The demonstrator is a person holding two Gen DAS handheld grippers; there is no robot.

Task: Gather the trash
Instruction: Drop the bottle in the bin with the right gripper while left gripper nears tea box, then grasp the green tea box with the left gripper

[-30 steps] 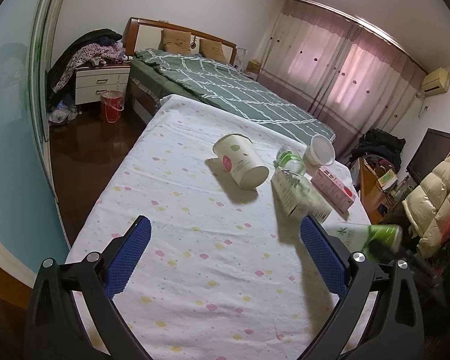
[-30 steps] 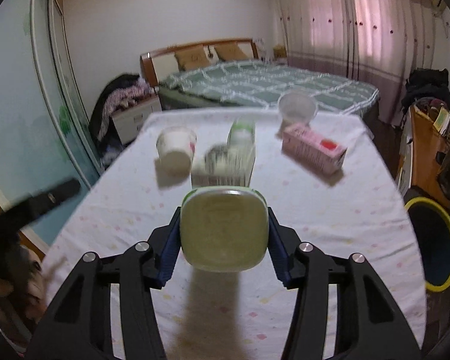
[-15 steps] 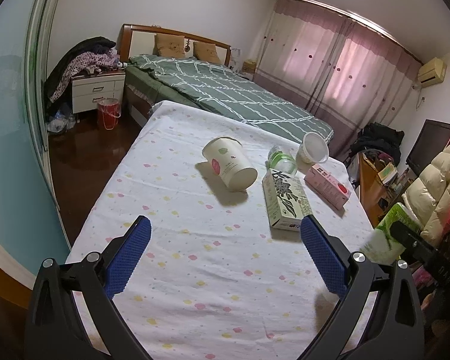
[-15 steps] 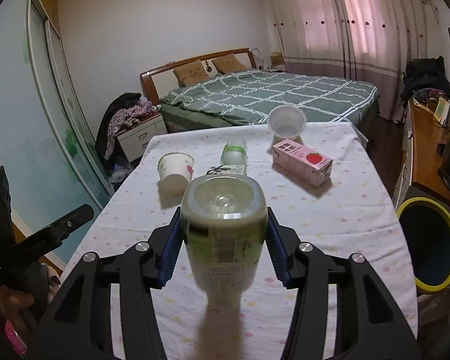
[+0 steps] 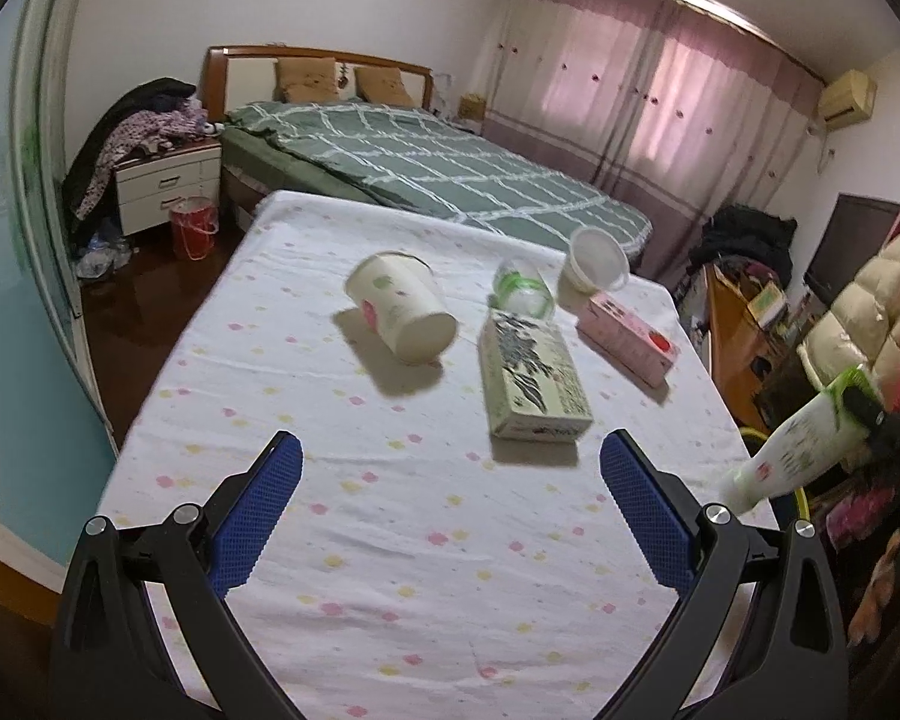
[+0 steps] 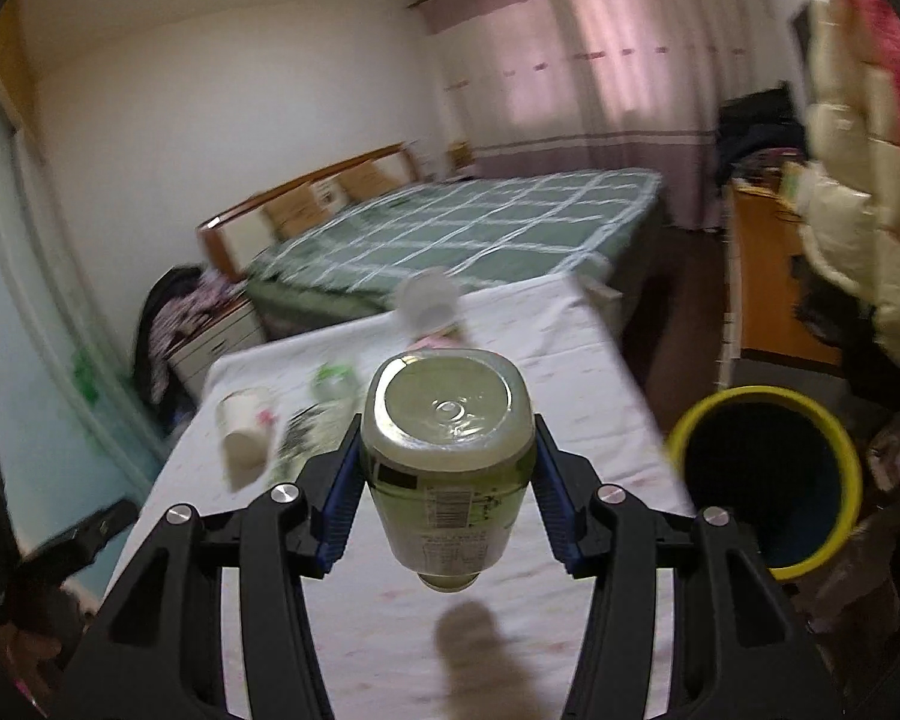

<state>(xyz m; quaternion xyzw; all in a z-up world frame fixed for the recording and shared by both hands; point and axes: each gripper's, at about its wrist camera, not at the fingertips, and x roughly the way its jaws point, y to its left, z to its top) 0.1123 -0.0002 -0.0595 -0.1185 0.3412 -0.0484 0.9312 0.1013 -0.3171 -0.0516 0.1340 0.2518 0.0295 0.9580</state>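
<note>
Clamped crosswise between the blue pads of the right gripper [image 6: 447, 480], pale green clear-plastic bottle [image 6: 447, 456]: probably light, slick, squashable, best held mid-body; left gripper [image 5: 450, 516] spread wide, nothing between.

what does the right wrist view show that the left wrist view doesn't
Only the right wrist view shows the yellow-rimmed dark bin on the floor beside the table, and the right hand-held gripper clamped on the pale green plastic bottle, seen base-on.

Only the left wrist view shows the open, empty left hand-held gripper, the red bucket by the nightstand and the pink carton in full.

Both show the white dotted tablecloth, the tipped paper cup, the bottle and the green checked bed.
</note>
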